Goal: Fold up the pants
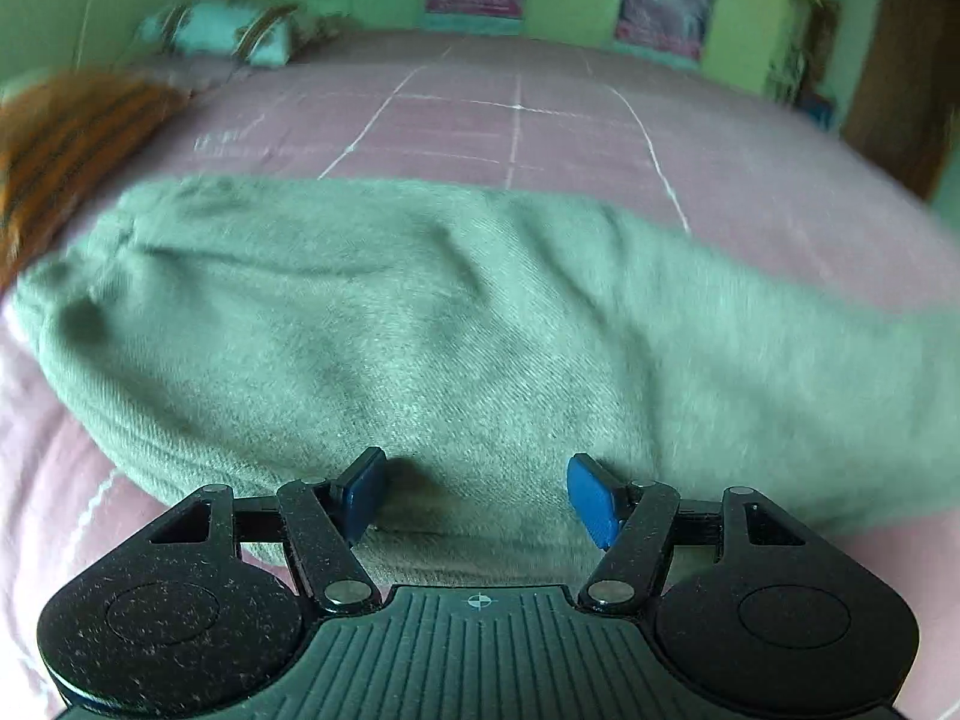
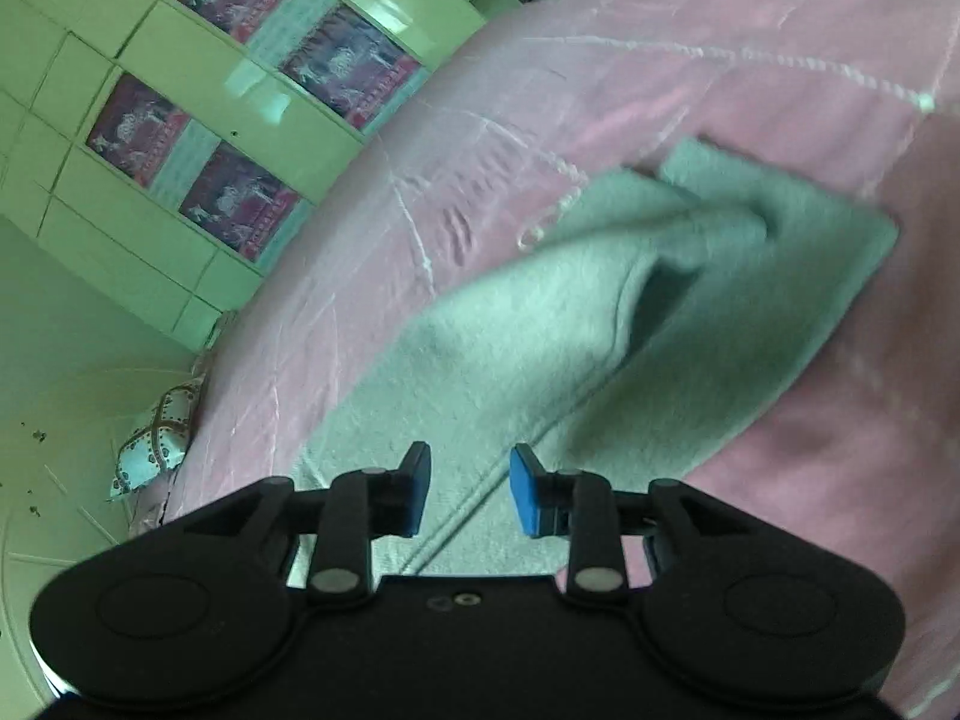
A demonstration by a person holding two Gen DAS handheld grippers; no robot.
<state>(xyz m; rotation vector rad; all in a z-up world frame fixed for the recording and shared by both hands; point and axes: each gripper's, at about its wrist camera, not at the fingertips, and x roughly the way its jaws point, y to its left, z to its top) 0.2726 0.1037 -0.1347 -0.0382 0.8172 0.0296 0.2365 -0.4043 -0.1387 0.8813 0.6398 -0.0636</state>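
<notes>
A: Where are the pants (image 1: 420, 324)?

B: On the pink bedspread (image 1: 540, 120), already doubled into a thick bundle. The left hand-held gripper (image 1: 477, 495) sits at its near edge, fingers spread, pinching nothing.

A: And the right hand-held gripper (image 2: 470, 492)?

B: Also spread and empty, over a seam at the near end; farther on, one layer lies loosely over another.

A: So which step?

B: I judge mid-fold, between grasps. Next calls for pinching a near edge and carrying it across.

A: Room?

B: Plenty of bare bedspread beyond; pillows (image 1: 222, 30) and a striped orange cloth (image 1: 66, 138) stay well apart.
</notes>
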